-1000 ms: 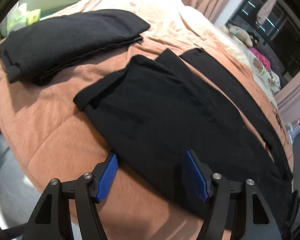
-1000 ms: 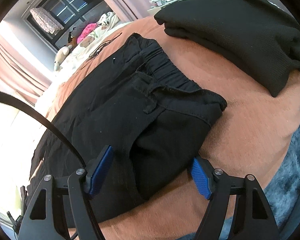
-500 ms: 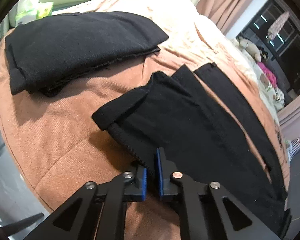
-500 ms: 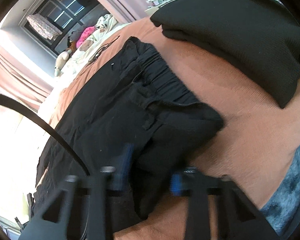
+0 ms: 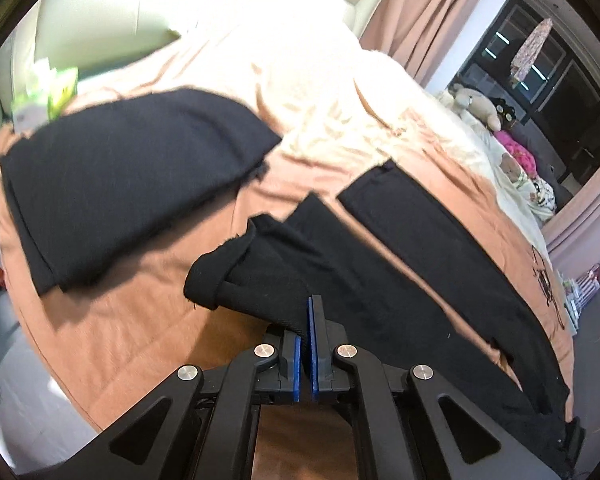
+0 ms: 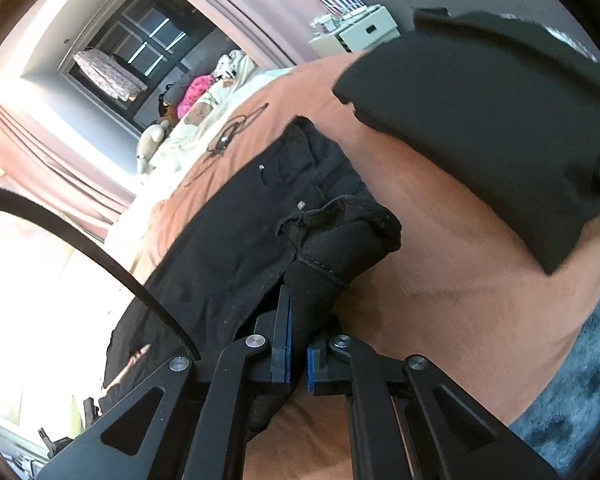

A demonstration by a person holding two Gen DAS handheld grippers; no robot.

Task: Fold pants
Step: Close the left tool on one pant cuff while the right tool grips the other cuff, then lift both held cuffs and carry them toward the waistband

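Black pants (image 5: 380, 280) lie spread on an orange-brown blanket (image 5: 140, 320) over a bed. My left gripper (image 5: 309, 320) is shut on the near edge of a pant leg by its hem, and the cloth there is raised and bunched. In the right wrist view the waistband end of the pants (image 6: 260, 220) shows, with its near corner lifted. My right gripper (image 6: 298, 328) is shut on that corner of black cloth, which runs down between the blue pads.
A folded black garment (image 5: 120, 184) lies on the blanket beyond the pants, also seen as the black garment (image 6: 500, 120) at the upper right. Soft toys (image 5: 476, 108) and curtains (image 5: 440, 8) are at the far side. A grey rug (image 6: 580, 400) borders the bed.
Both grippers went from open to shut on the pants' near edge. Both have since lifted, and the cloth has risen and bunched at each grip.
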